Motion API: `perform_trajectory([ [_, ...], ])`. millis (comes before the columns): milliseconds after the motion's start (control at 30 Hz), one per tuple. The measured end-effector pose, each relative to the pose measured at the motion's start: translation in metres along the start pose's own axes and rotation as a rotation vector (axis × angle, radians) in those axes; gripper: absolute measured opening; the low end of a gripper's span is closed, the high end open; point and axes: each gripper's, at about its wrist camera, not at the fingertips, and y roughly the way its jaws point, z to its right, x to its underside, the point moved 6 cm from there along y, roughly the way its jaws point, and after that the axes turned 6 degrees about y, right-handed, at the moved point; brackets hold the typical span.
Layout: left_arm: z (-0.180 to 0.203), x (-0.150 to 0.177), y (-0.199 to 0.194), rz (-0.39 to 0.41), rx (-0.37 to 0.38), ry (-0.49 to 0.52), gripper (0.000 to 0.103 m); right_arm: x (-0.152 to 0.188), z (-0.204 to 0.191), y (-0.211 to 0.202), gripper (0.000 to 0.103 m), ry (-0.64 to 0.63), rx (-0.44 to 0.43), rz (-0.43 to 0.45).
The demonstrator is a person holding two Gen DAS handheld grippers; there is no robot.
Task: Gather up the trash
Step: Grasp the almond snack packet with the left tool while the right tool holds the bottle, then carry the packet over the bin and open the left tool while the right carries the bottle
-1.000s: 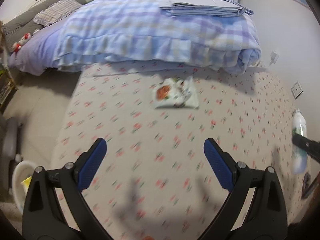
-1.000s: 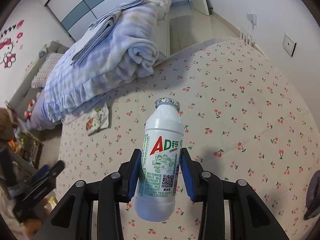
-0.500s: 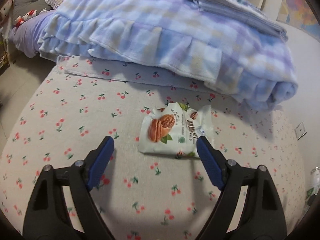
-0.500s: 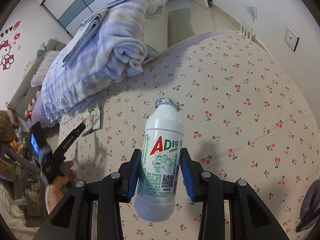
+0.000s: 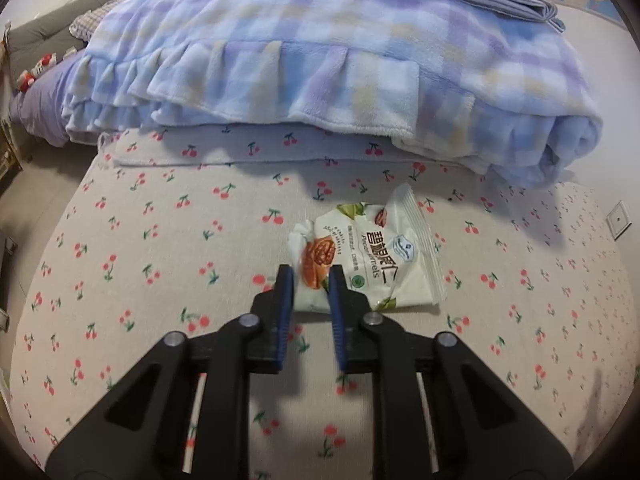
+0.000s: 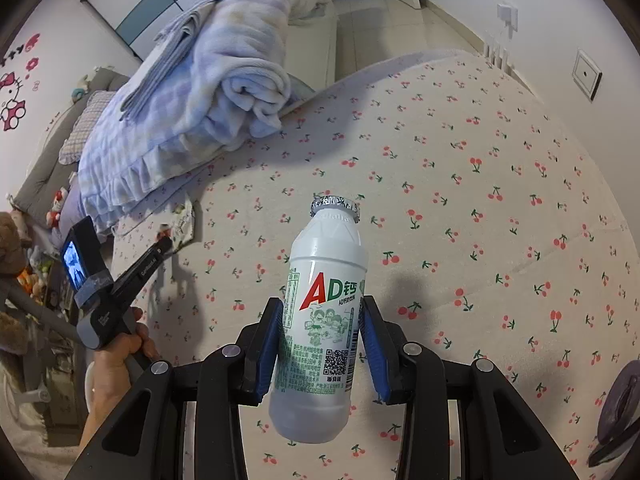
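A white snack wrapper [image 5: 384, 264] with a nut picture lies on the cherry-print bed sheet [image 5: 160, 240]. My left gripper [image 5: 312, 276] is shut on the wrapper's left end, which bunches up between the blue pads. In the right wrist view the left gripper [image 6: 164, 246] reaches the wrapper [image 6: 185, 220] by the blanket's edge. My right gripper [image 6: 322, 316] is shut on a white AD calcium milk bottle [image 6: 320, 320] with a foil cap, held upright above the sheet.
A folded blue plaid blanket [image 5: 320, 60] with folded sheets on top lies just behind the wrapper. Wall sockets [image 6: 586, 74] are on the right wall. A dark round object [image 6: 620, 400] sits at the bed's right edge. Toys and clutter [image 6: 24, 272] stand left of the bed.
My left gripper moved forward to the wrapper and closed from wide open onto its left end, crumpling it. My right gripper kept holding the bottle almost still.
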Motion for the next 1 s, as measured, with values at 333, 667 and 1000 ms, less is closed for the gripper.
perform_trajectory([
  [333, -0.017, 0.030, -0.067, 0.011, 0.039, 0.021, 0.013, 0.008, -0.016, -0.017, 0.040, 0.000, -0.039, 0.017],
  [667, -0.081, 0.066, -0.144, -0.003, 0.051, 0.047, 0.012, 0.041, -0.065, -0.023, 0.040, -0.087, -0.071, 0.013],
  [1000, -0.164, 0.099, -0.212, 0.003, -0.012, -0.018, 0.012, 0.084, -0.136, -0.012, 0.040, -0.173, -0.155, -0.059],
])
